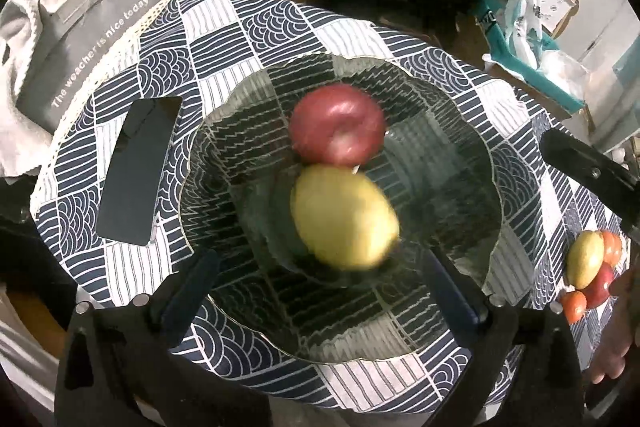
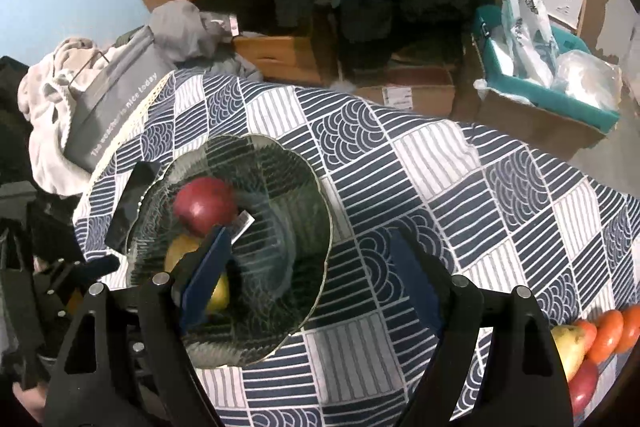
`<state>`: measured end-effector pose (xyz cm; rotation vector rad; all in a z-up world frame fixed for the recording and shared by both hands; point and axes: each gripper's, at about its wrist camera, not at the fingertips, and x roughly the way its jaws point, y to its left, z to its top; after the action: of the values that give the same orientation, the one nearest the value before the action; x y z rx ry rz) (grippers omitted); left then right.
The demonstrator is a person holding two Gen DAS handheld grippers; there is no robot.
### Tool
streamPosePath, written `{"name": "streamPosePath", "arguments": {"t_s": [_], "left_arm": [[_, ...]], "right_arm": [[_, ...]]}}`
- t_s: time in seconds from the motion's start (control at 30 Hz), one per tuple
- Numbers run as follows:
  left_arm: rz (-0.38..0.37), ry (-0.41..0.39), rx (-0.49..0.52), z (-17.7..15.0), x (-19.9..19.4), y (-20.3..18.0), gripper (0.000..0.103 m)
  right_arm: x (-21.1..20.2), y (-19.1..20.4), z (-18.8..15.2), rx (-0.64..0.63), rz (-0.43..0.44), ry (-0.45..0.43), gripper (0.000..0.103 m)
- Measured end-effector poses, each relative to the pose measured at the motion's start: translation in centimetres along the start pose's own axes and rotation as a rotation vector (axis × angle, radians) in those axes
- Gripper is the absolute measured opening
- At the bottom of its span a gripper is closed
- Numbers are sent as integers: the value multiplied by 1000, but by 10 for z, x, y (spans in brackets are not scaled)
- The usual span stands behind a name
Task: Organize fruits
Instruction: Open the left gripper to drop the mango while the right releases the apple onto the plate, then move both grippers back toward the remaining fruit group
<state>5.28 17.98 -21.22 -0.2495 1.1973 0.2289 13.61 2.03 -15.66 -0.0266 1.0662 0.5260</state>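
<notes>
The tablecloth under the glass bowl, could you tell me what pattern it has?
Navy-and-white patchwork of striped and wave-scale squares on the tablecloth, clearest in the right wrist view.

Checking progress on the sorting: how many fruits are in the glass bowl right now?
2: a red apple at the far side of the glass bowl, a yellow pear touching it, nearer.
</notes>
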Motion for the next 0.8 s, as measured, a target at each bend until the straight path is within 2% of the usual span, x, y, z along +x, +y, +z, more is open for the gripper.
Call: {"name": "streamPosePath", "arguments": {"t_s": [0.33,0.8], "left_arm": [[-54,-88,12,3,-35,-20,102],[-150,-210,97,-1,-88,-70,102]], "right_arm": [[-42,-10,-6,-11,-86,-58,83],[-122,-54,-32,58,-181,-151,83]]}}
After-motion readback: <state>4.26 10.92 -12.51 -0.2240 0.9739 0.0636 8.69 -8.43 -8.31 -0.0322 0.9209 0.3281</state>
